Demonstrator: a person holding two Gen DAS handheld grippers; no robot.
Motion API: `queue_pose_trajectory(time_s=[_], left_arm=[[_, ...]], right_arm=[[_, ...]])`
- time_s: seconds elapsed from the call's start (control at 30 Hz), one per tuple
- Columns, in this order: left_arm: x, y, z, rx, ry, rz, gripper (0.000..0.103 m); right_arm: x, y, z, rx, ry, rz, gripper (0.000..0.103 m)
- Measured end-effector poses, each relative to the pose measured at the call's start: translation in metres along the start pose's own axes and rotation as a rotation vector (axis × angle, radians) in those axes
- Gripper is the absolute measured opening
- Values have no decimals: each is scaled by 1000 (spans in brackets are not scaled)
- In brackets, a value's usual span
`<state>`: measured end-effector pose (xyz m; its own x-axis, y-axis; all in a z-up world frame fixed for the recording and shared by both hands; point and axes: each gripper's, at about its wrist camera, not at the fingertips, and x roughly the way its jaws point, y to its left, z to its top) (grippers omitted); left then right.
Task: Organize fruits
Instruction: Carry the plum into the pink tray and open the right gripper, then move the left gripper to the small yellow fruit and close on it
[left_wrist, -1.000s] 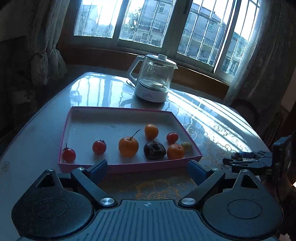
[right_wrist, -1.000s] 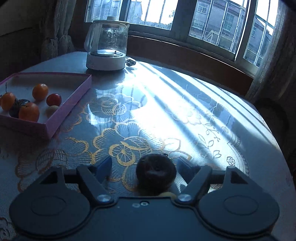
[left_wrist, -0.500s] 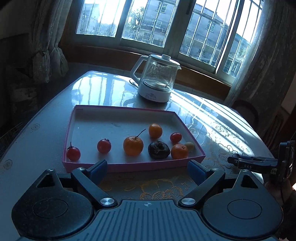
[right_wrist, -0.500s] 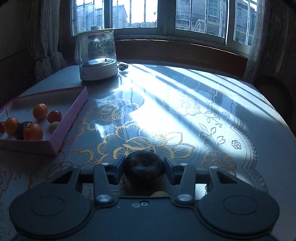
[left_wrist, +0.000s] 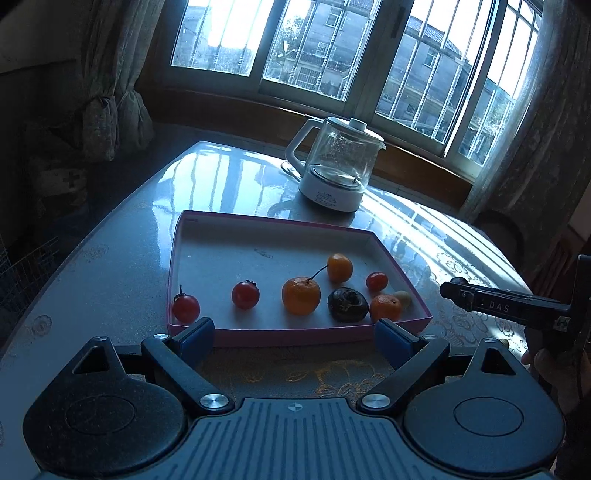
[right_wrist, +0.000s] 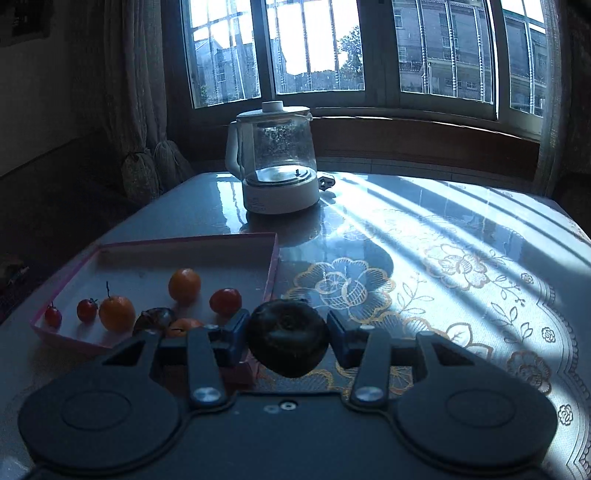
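Left gripper (left_wrist: 294, 335): black arms, blue pads, silver pivot screws, ribbed grey housing at lower frame. Right gripper (right_wrist: 287, 332): same build; at right edge of left view its arm reads "DAS".

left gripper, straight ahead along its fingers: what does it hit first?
Most likely the near wall of the pink tray, which lies right beyond the open left gripper. If it clears the wall, the orange comes next; depth is unclear.

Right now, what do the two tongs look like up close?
Both are matte black. The left tongs have blue pads, angled link arms with silver pivot screws, two round discs and a ribbed grey body. The right tongs match; seen sideways, one finger reads "DAS".
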<state>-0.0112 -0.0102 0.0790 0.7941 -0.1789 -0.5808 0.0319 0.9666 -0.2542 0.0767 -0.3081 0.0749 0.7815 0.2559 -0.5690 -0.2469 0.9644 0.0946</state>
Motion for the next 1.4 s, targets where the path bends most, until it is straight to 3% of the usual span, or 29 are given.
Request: queue_pose_trajectory(time_s=[0.2,0.37,0.53,0.77,1.03,1.17,1.3,1.4], left_arm=[[-9,28,0,-8,-1,17,93],[-16,55,0,-24,2,34,93],[-19,80,0,-39,14,42,93],[-21,102,-1,-55,15,37,93],[-21,95,4,-24,13,3,93],[-14,66,8,31,25,-40,93],[-5,28,8,89,50,-74,93],[5,-4,5,118,79,-89,93]], right_arm=[[36,74,20,-46,-1,113,44],[76,123,38,-49,16,154,45],[108,152,41,-67,55,118,45],[113,167,44,-62,44,74,47],[65,145,34,-11,5,45,49],[8,113,20,62,-47,7,67],[-50,76,1,121,-75,-58,68],[-93,48,-19,177,-102,-135,86]])
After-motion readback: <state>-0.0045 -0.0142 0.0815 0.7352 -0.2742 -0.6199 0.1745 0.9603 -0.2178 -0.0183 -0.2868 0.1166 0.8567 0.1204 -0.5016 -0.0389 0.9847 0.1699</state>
